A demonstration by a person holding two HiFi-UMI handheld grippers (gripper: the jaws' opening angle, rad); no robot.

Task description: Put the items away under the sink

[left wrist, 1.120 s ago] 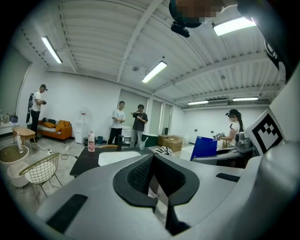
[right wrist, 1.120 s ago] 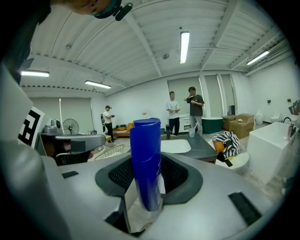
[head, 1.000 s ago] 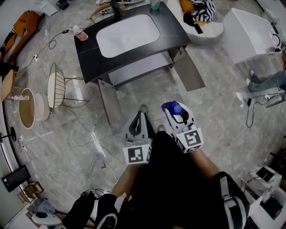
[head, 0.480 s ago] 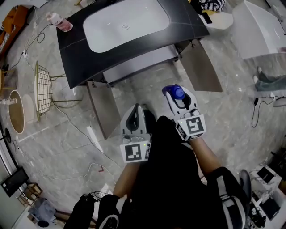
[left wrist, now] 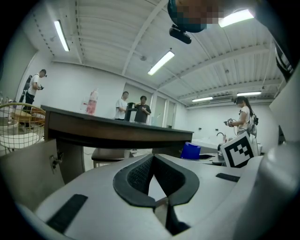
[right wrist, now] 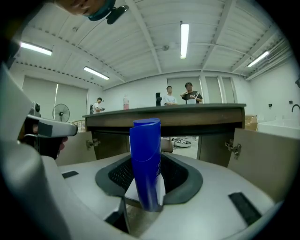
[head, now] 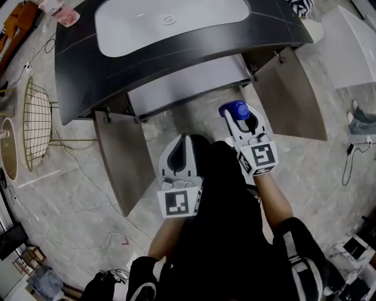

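A blue bottle [head: 235, 109] [right wrist: 146, 159] stands upright between the jaws of my right gripper [head: 241, 119] [right wrist: 149, 164], which is shut on it. The right gripper is held just in front of the open cabinet [head: 188, 82] under the dark sink counter [head: 82, 70]. Both cabinet doors [head: 120, 164] [head: 296, 97] are swung out. My left gripper [head: 184, 143] [left wrist: 152, 159] is beside the right one, slightly further back, shut with nothing between its pads. In the right gripper view the cabinet opening [right wrist: 183, 140] lies straight ahead behind the bottle.
A white basin [head: 170, 23] is set in the counter, with a pink cup [head: 67, 14] at its far left corner. A wire basket [head: 35, 117] stands left of the vanity and a cable [head: 88, 170] runs over the floor. Several people stand beyond the counter.
The vanity has come closer and now fills the top of the head view. Both grippers have moved forward towards the open cabinet, the blue bottle still held in the right one.
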